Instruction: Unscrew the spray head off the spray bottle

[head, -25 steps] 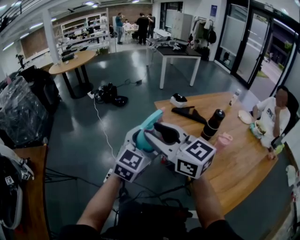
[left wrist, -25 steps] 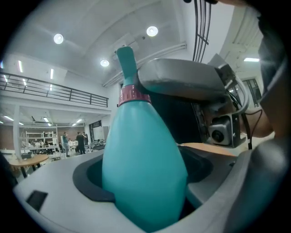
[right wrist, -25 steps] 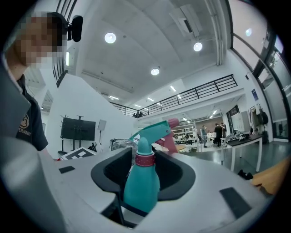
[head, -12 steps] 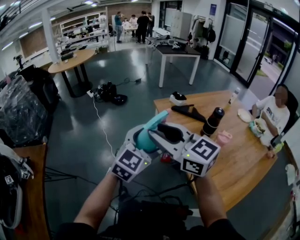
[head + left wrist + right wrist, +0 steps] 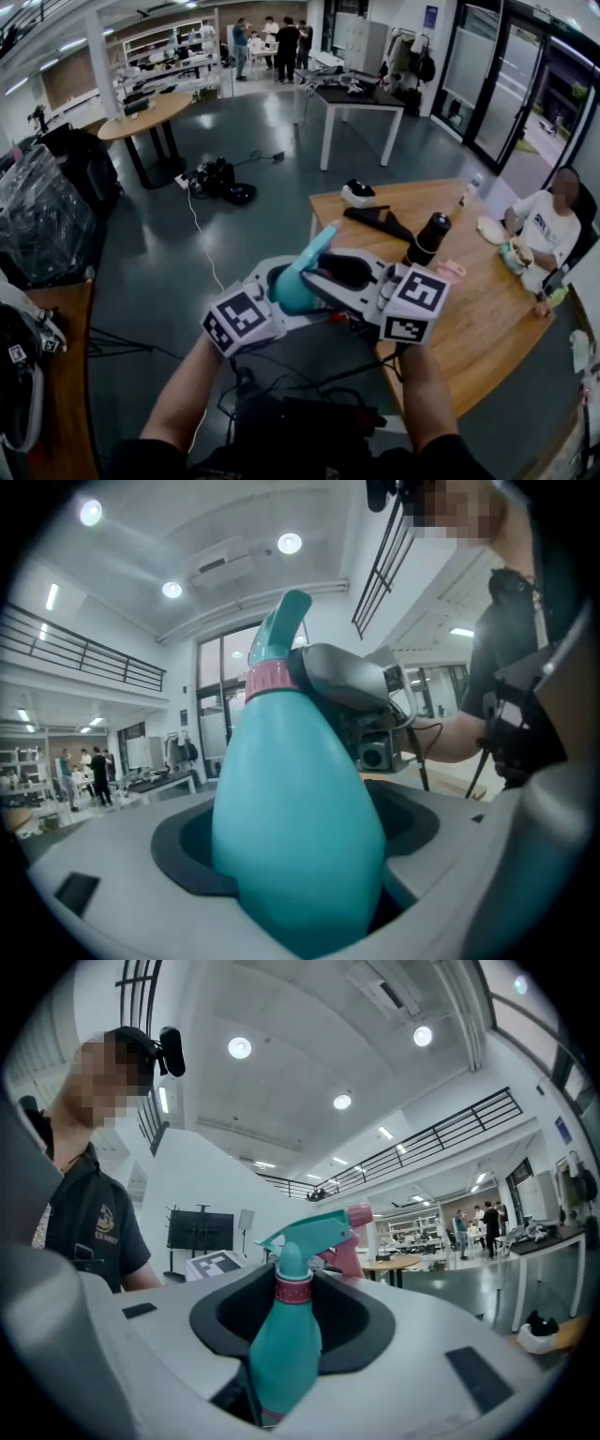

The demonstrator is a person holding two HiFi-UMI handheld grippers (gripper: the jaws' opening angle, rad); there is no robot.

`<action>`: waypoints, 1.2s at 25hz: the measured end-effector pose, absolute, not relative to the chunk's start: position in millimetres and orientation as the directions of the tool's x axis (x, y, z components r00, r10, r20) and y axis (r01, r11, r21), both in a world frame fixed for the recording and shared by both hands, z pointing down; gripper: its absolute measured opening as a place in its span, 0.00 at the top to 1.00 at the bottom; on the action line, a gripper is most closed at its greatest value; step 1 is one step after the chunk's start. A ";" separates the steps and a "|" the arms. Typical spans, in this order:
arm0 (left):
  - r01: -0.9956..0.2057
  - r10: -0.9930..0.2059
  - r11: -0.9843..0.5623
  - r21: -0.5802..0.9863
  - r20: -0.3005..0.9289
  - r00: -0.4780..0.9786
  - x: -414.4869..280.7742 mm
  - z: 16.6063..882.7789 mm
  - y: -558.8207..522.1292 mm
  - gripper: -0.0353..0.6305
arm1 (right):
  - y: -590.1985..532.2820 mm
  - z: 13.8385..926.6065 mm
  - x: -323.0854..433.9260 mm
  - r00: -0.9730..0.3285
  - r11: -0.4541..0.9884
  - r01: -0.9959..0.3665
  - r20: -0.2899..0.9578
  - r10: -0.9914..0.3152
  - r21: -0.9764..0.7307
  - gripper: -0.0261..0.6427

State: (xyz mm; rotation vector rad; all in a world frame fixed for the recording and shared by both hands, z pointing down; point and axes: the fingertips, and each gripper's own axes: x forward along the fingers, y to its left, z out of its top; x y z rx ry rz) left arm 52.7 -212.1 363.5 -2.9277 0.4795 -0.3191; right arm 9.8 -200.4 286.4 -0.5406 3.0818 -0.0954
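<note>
One teal plastic spray bottle (image 5: 289,287) hangs in the air in front of the person, over the grey glossy floor (image 5: 234,187) and just off the near edge of a light wooden table (image 5: 487,328). Its teal trigger spray head (image 5: 305,1232) with a pink nozzle tip (image 5: 359,1215) is on the bottle, joined to it by a ribbed pink collar (image 5: 292,1288); the left gripper view shows plain teal plastic on the body. The left tool (image 5: 272,295) is clamped on the bottle's wide belly, which fills the space between its jaws. The right tool (image 5: 319,274) has its jaws closed round the narrow neck just below the collar, one dark pad lying against it. Each tool carries a white cube with square black-and-white markers, the left cube (image 5: 242,319) nearer the person and the right cube (image 5: 417,302) above the table's edge. Both bare forearms reach up from the bottom of the head view. On the table, well apart from the bottle, stand a black cylindrical flask (image 5: 427,246) and a small pink object (image 5: 451,273) beside it, and a person in a white T-shirt (image 5: 542,230) sits at the far end. A blue wall sign (image 5: 428,17) is too small to read.
</note>
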 end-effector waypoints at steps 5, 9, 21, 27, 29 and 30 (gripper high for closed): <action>-0.186 -0.216 -0.968 -0.167 0.179 0.960 58.3 360.1 -194.9 0.31 | -188.8 284.0 14.9 -0.972 0.972 -0.226 -0.046 -0.230 -0.070 0.75; -0.235 -0.264 -0.957 -0.168 0.176 0.948 60.3 365.0 -203.4 0.31 | -192.9 287.5 16.8 -0.965 0.965 -0.252 -0.059 -0.257 -0.073 0.74; -0.562 -0.583 -0.811 -0.160 0.152 0.798 45.5 372.3 -262.1 0.31 | -223.9 290.1 28.8 -0.853 0.852 -0.517 -0.026 -0.521 -0.079 0.73; -0.616 -0.641 -0.766 -0.181 0.161 0.750 48.4 375.0 -269.4 0.31 | -233.0 295.4 23.7 -0.819 0.815 -0.573 0.008 -0.574 -0.091 0.73; -0.621 -0.651 -0.758 -0.199 0.160 0.742 49.0 375.8 -268.7 0.31 | -233.8 297.7 20.2 -0.818 0.813 -0.573 0.014 -0.575 -0.099 0.73; -0.624 -0.655 -0.754 -0.207 0.158 0.739 49.0 375.7 -268.4 0.31 | -233.7 298.4 18.3 -0.819 0.813 -0.572 0.015 -0.574 -0.103 0.73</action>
